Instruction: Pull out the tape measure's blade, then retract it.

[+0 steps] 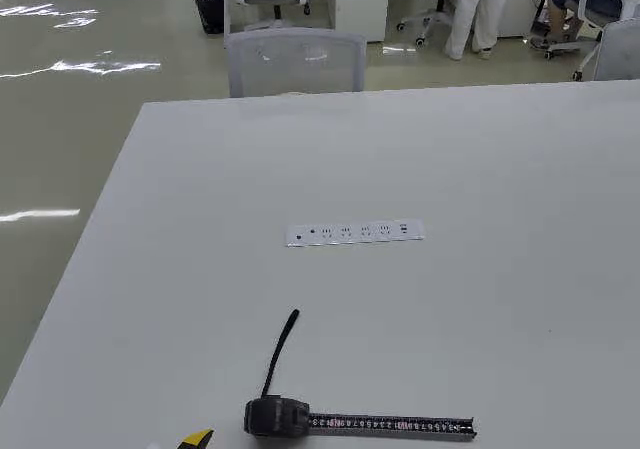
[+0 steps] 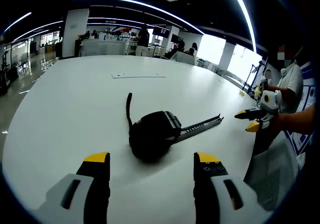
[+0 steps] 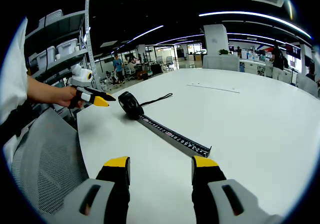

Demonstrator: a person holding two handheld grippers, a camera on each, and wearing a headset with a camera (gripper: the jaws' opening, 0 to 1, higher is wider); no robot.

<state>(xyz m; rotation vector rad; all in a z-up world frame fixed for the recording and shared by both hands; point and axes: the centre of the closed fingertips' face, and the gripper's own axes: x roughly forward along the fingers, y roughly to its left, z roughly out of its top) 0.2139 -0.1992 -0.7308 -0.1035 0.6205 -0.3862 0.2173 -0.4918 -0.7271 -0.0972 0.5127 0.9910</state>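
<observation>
**Item: tape measure, case (image 1: pixel 275 416).** Black, lying on the white table (image 1: pixel 500 169) at the edge nearest you. All places below are given from this case.

**Blade (image 1: pixel 395 426).** Out of the case and flat on the table, running away to your right. Nothing holds its end hook.

**Wrist strap (image 1: pixel 280 351).** Trails from the case toward the far side, in the direction of the power strip (image 1: pixel 355 232).

**Left gripper (image 2: pixel 152 158).** Just short of the case and facing it, with the jaws spread and nothing between them.

**Right gripper (image 3: pixel 161 161).** At the far end of the blade from the case, near the hook. Its jaws are likewise spread and carrying nothing.

**Step in hand.** The pull-out looks done, and the retraction is still ahead of you.

**Next move.** Pin the case with your left gripper. Since the blade lies out unheld, a lock is probably on. Free it, and steady the blade near the hook with your right gripper as it feeds in.
</observation>
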